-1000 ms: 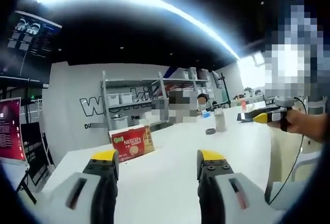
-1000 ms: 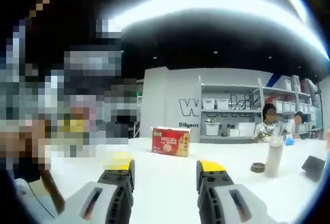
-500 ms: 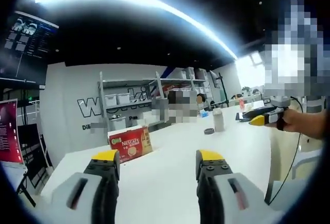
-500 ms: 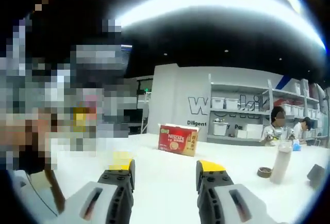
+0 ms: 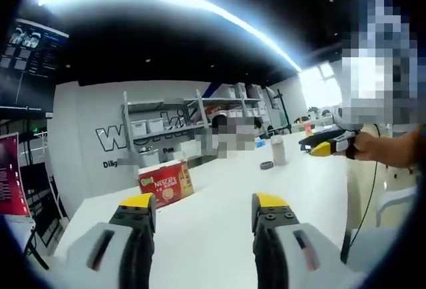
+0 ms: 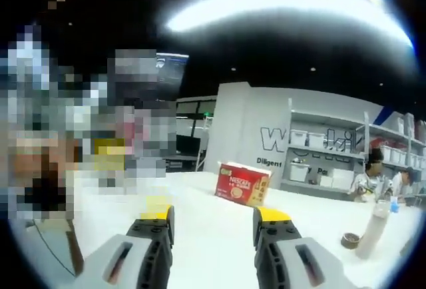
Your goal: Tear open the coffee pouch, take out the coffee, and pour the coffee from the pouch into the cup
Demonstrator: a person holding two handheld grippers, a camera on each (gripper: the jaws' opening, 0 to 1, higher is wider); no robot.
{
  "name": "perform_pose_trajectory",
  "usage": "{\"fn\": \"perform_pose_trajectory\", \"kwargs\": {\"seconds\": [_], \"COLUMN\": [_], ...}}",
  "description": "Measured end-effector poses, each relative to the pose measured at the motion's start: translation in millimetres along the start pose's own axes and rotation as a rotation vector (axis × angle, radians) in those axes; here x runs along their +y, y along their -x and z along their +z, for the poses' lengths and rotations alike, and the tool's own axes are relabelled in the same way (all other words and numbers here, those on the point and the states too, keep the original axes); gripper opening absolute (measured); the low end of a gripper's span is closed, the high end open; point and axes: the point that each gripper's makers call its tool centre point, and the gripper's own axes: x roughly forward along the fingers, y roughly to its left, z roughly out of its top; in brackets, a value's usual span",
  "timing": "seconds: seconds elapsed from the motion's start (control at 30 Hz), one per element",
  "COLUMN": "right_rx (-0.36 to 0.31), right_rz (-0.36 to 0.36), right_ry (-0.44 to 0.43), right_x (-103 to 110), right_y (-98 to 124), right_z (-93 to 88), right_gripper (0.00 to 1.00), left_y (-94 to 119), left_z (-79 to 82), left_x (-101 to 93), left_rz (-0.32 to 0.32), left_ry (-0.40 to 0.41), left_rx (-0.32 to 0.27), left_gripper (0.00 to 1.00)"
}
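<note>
Both grippers, left [image 5: 202, 206] and right [image 6: 212, 217], hover empty with jaws apart; red coffee box [image 6: 241, 184] sits centre-frame: approach it squarely on the white table [image 5: 219, 189].

Red Nescafe coffee box [image 5: 166, 184] [image 6: 242, 186] sits upright and closed on the white bench [image 5: 219, 209] [image 6: 206, 226], well off from a tall pale cup [image 5: 277, 150] [image 6: 373, 230].

The left gripper [image 5: 203, 204] hovers open-jawed above the white table [image 5: 219, 189]; a red coffee box [image 5: 165, 184] stands ahead, the right gripper [image 5: 324, 147] off right.
</note>
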Motion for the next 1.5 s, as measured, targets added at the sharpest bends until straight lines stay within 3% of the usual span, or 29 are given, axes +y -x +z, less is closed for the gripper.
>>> {"fn": "perform_pose_trajectory", "kwargs": {"seconds": [0.17, 0.43, 0.57, 0.8, 0.97, 1.17, 1.5], "right_rx": [0.001, -0.006, -0.015, -0.036, -0.053, -0.084, -0.104], "right_rz": [0.016, -0.019, -0.027, -0.039, -0.032, -0.038, -0.025], "right_ry": [-0.015, -0.009, -0.012, -0.05, -0.024, -0.017, -0.027], "right_x": [-9.5, -24.3, -25.2, -22.5, -10.4, -8.5, -4.1], "right_y": [-8.6, -10.2, -10.8, -7.8, -1.3, 9.3, 19.9], "right_z": [-1.1, 8.1, 11.5, 18.0, 27.3, 38.5, 38.7], "right_gripper": [0.47, 0.46, 0.45, 0.45, 0.45, 0.44, 0.44], "left_y": [-3.7, -4.6, -1.7, 12.1, 24.0, 28.7, 43.0], "left_z": [-0.6, -0.2, 6.4, 8.7, 8.1, 21.0, 21.2], "left_x": [-5.4, 0.1, 3.1, 3.9, -5.4, -15.4, -40.0], "left_rz": [-0.013, -0.01, -0.005, 0.011, 0.019, 0.023, 0.025], "left_ry": [-0.004, 0.002, 0.027, 0.022, 0.031, 0.016, -0.008], "left_rx": [0.006, 0.001, -0.026, -0.021, -0.023, -0.033, -0.019], "left_gripper": [0.6, 0.6, 0.59, 0.59, 0.58, 0.57, 0.57]}}
